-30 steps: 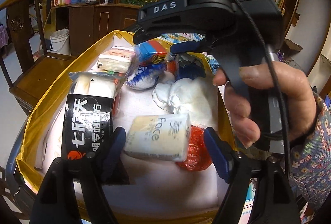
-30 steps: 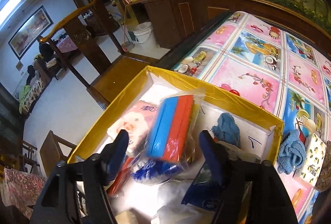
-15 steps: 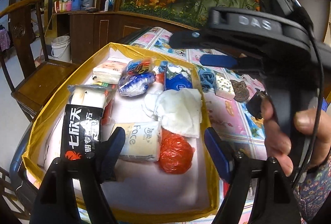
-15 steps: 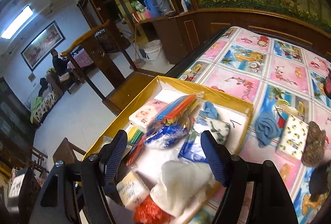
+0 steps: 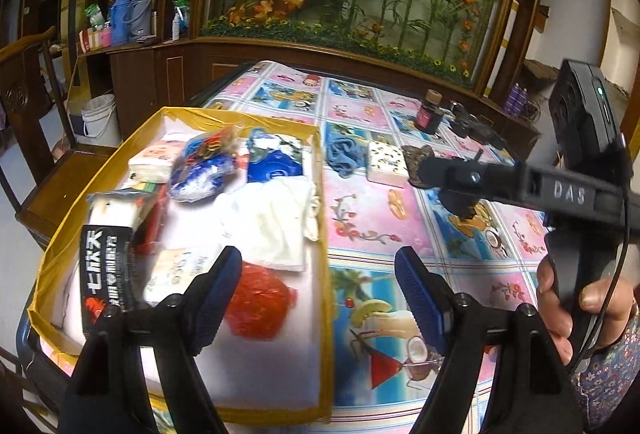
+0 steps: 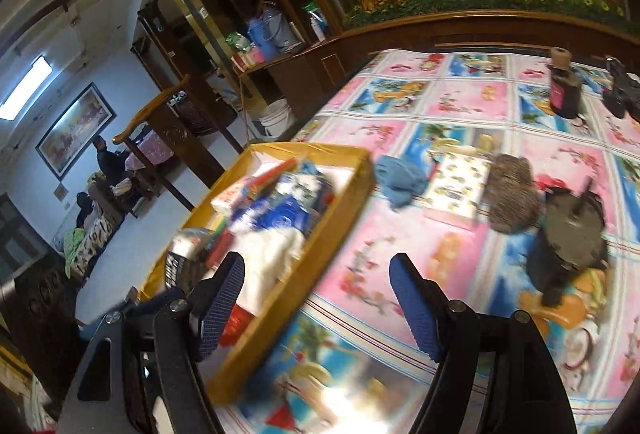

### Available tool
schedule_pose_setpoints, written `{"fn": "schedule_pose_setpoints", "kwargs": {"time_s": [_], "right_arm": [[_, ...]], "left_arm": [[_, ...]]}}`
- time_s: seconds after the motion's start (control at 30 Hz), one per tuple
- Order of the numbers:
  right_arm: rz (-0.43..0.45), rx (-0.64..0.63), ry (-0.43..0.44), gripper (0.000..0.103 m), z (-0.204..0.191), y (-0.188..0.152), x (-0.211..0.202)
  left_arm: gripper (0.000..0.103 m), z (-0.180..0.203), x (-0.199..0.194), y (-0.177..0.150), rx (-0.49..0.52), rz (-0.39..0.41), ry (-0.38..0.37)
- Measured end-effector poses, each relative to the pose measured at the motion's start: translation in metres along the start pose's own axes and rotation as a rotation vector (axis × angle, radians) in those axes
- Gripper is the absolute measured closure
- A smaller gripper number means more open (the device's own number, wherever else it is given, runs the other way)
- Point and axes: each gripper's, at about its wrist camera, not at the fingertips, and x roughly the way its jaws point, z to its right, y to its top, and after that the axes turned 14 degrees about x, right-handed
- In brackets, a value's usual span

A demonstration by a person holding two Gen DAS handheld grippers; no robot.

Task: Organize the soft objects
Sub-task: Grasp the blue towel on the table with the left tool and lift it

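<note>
At the bottom of each wrist view, the left tool (image 5: pixel 320 290) and the right tool (image 6: pixel 316 298) are both gaping wide and carrying nothing, where a second ago they were hanging low over the packets in the yellow box (image 5: pixel 326 234) at lower left. Now they are sitting higher and facing right across the desk (image 5: pixel 400 218), which suggests the last packet is already lying in the box. Farther up, right of centre, the blue cloth (image 6: pixel 398 179), patterned pack (image 6: pixel 458 183) and brown pad (image 6: pixel 510 193) are still waiting outside, probably next.
</note>
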Motion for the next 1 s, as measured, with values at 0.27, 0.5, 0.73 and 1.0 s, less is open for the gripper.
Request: {"fn": "schedule_pose_setpoints", "kwargs": {"time_s": [0.27, 0.5, 0.73, 1.0], "right_arm": [[0.029, 0.077, -0.01, 0.024, 0.064, -0.01, -0.025], [0.103, 0.155, 0.037, 0.024, 0.083, -0.001, -0.051], [0.115, 0.195, 0.063, 0.024, 0.09, 0.0, -0.06], [0.111, 0.181, 0.085, 0.024, 0.084, -0.002, -0.062]], "left_arm": [[0.025, 0.033, 0.031, 0.034, 0.048, -0.078, -0.077], [0.025, 0.024, 0.09, 0.118, 0.034, -0.147, -0.078], [0.039, 0.012, 0.169, 0.156, 0.011, -0.27, -0.065], [0.049, 0.013, 0.225, 0.159, 0.007, -0.37, -0.04]]}}
